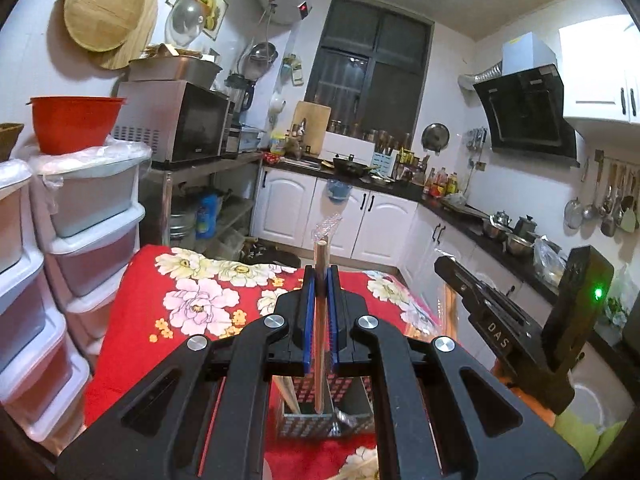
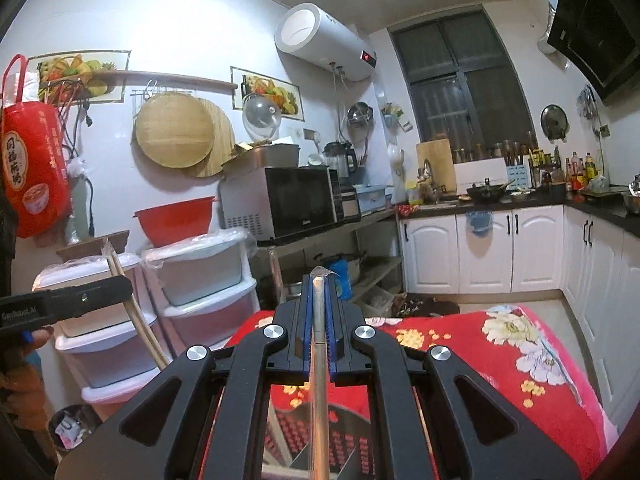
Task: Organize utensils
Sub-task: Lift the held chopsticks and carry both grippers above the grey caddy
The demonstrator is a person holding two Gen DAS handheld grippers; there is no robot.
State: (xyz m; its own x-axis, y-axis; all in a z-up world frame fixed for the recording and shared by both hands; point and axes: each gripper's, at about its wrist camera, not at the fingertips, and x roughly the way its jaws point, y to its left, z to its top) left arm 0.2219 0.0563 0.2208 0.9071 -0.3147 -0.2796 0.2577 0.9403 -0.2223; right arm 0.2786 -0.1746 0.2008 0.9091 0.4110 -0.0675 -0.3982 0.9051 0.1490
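My left gripper (image 1: 321, 276) is shut on a pair of wooden chopsticks (image 1: 320, 320) in a clear wrapper, held upright. Their lower ends hang just above a perforated metal utensil holder (image 1: 304, 424) standing on the red floral tablecloth (image 1: 180, 304). My right gripper (image 2: 319, 280) is shut on a silvery metal utensil (image 2: 320, 380), also upright, with a scrap of clear plastic at its top. The holder (image 2: 288, 432) sits below it. Each gripper shows in the other's view: the right gripper (image 1: 444, 266) off to the right, the left gripper (image 2: 122, 286) at the left with the chopsticks (image 2: 138, 316) slanting through it.
White plastic drawer towers (image 1: 92, 216) stand left of the table, with a red basin (image 1: 74, 122) on top. Behind are a microwave (image 1: 176, 120) on a shelf rack, white counter cabinets (image 1: 352, 212) and a range hood (image 1: 528, 108). A small bin (image 2: 74, 426) sits on the floor.
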